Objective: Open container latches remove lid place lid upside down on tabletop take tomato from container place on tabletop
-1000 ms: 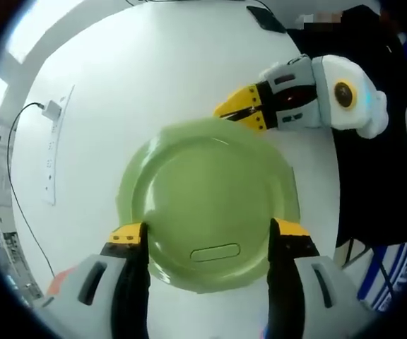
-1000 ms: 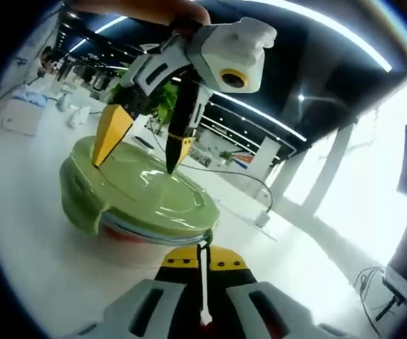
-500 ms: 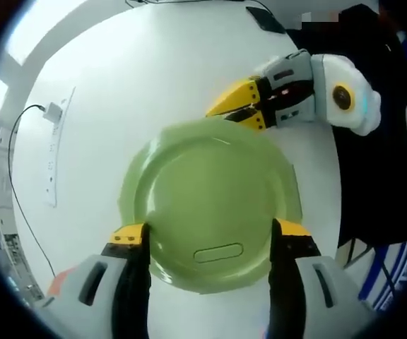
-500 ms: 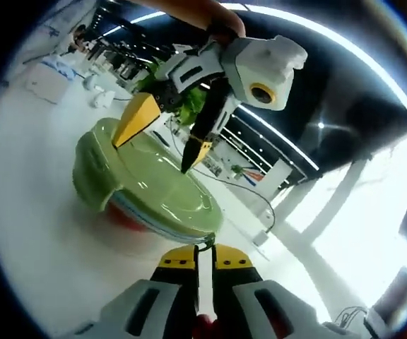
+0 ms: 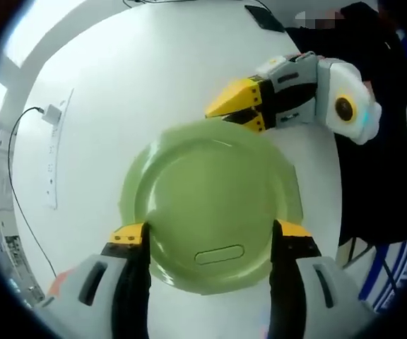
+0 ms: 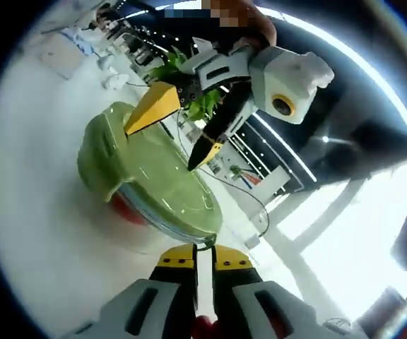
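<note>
Overhead, glossy round green lid (image 5: 210, 205)

- The lid (image 5: 210, 205) sits on the container (image 6: 129, 212), on the tabletop (image 5: 140, 78).
- Left gripper (image 5: 207, 240) above the lid.
- Right gripper (image 5: 233, 113) at the lid's far edge.

The left gripper view is looking almost straight down, from close above, onto the round pale-green plastic lid (image 5: 210, 201) and the white bench (image 5: 119, 85). The right gripper view is looking low and sideways across the bench, tilted, close against the lid's rim. Both are sharing the lid.
</note>
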Demonstrator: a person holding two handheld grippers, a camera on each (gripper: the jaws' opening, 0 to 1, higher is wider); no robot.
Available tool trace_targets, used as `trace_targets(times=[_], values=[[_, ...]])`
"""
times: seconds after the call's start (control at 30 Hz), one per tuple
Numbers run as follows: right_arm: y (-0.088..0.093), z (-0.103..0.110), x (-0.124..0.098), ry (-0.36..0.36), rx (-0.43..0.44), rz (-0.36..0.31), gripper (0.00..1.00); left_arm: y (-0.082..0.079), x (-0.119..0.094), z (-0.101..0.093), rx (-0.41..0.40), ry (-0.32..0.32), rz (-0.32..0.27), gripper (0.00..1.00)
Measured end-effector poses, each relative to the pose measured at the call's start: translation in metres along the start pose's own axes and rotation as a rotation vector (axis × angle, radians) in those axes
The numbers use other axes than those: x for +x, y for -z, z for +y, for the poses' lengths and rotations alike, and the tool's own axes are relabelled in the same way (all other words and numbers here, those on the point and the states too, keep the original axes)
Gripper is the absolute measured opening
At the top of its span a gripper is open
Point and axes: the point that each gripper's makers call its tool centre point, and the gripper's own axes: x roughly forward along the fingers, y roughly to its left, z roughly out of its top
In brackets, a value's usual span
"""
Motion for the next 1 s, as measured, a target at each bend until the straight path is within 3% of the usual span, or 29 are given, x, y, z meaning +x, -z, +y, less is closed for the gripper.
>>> trace_targets(times=[0.07, 0.1, 0.17, 0.2, 0.27, 0.33, 0.4, 0.47, 0.53, 0.7, 0.77, 0.87, 0.9, 1.0], values=[[0.002, 0.000, -0.001, -0.007, 0.035, -0.013, 0.04, 0.001, -0.001, 0.001, -0.004, -0.001, -0.026, 0.57], [0.003, -0.002, -0.004, -0.002, 0.094, -0.018, 0.05, 0.001, -0.001, 0.001, -0.008, -0.002, -0.038, 0.57], [-0.001, -0.004, -0.009, -0.017, 0.244, -0.041, 0.06, 0.001, -0.001, 0.001, -0.011, -0.003, -0.055, 0.57], [0.000, -0.003, -0.012, -0.045, 0.369, -0.032, 0.08, 0.000, -0.001, 0.001, -0.012, -0.004, -0.061, 0.57], [0.009, -0.007, -0.012, -0.044, 0.572, -0.003, 0.15, -0.001, -0.001, 0.002, -0.015, -0.007, -0.066, 0.57], [0.015, -0.013, -0.013, -0.041, 0.723, -0.002, 0.17, -0.001, -0.001, 0.002, -0.018, -0.008, -0.071, 0.57], [0.010, -0.023, -0.015, -0.026, 0.861, -0.074, 0.20, -0.001, -0.001, 0.002, -0.020, -0.009, -0.074, 0.57], [0.003, -0.031, -0.018, -0.046, 1.081, -0.117, 0.26, -0.001, -0.001, 0.002, -0.022, -0.010, -0.076, 0.57], [-0.003, -0.038, -0.017, -0.055, 1.153, -0.164, 0.27, -0.001, -0.001, 0.002, -0.024, -0.011, -0.079, 0.57], [0.005, -0.026, -0.009, -0.120, 1.538, -0.062, 0.18, -0.002, -0.002, 0.004, -0.029, -0.012, -0.074, 0.57], [0.006, -0.026, -0.009, -0.113, 1.604, -0.068, 0.18, -0.002, -0.002, 0.006, -0.028, -0.012, -0.070, 0.58], [0.011, -0.015, -0.009, -0.139, 1.735, -0.019, 0.18, -0.002, -0.002, 0.007, -0.025, -0.012, -0.062, 0.58], [0.017, -0.010, -0.009, -0.137, 1.789, 0.025, 0.18, -0.001, -0.003, 0.008, -0.024, -0.012, -0.060, 0.58], [0.017, -0.008, -0.008, -0.140, 1.907, 0.021, 0.18, -0.001, -0.003, 0.010, -0.022, -0.011, -0.048, 0.58]])
